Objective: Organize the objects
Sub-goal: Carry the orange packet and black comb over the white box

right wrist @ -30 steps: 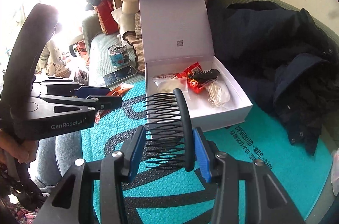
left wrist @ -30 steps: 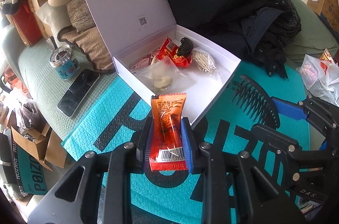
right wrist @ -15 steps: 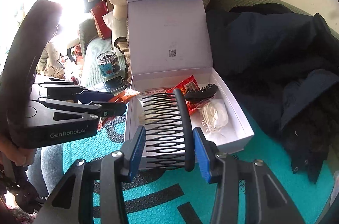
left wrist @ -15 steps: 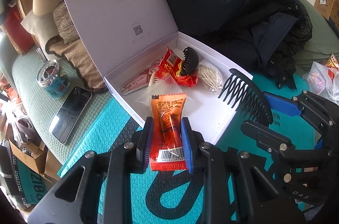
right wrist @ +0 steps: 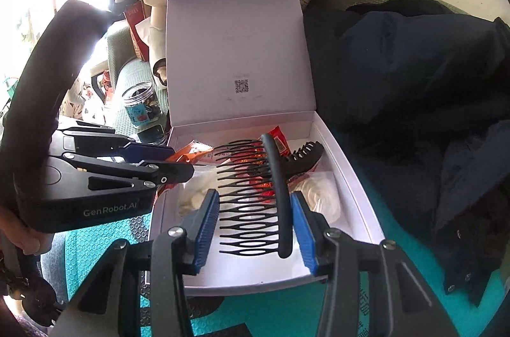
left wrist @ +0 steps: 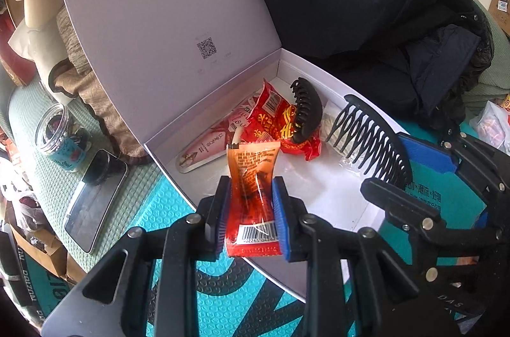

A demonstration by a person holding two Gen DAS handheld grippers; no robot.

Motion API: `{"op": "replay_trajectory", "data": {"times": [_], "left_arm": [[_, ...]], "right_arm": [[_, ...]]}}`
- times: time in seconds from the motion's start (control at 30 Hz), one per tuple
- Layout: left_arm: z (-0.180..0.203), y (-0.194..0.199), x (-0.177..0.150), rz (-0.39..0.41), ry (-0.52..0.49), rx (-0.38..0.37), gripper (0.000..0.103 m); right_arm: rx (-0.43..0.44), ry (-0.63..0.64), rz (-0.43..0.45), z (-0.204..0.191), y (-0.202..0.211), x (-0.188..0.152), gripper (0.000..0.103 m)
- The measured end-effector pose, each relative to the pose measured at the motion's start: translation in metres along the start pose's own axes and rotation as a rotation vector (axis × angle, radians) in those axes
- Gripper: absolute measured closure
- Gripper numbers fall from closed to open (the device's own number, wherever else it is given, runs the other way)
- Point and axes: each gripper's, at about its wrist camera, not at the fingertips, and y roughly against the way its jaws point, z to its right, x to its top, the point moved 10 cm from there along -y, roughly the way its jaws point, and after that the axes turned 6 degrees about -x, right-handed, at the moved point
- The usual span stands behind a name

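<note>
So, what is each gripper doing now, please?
Left gripper: closed on the orange packet.
Right gripper: closed on the black comb.

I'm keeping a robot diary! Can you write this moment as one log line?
left gripper: shut on orange packet | right gripper: shut on black comb | both over open white box

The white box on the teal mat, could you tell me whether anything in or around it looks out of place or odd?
Nothing looks spilled or damaged. The white box lies open, holding a black claw clip, red snack packets and a clear bag. A phone and jar sit outside it on the green cushion.
</note>
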Motion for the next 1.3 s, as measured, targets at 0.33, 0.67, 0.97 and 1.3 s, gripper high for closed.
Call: {"op": "replay_trajectory", "data": {"times": [0.33,0.67,0.97,1.3], "left_arm": [[-0.01,-0.032,0.018,-0.019,-0.025,0.015,0.079],[-0.007,-0.067,0.028,-0.062,-0.037,-0.01,0.079],[-0.01,-0.088,0.034,-0.073,-0.048,-0.012,0.079],[-0.016,-0.104,0.038,-0.076,-0.041,-0.008,0.078]], "right_arm": [[-0.017,0.007,-0.022,0.008,-0.035,0.005,0.057],[-0.019,-0.011,-0.034,0.019,-0.059,0.009,0.057],[-0.032,-0.02,-0.048,0.028,-0.073,0.009,0.057],[-0.038,-0.028,-0.066,0.03,-0.081,0.004,0.057]]}}
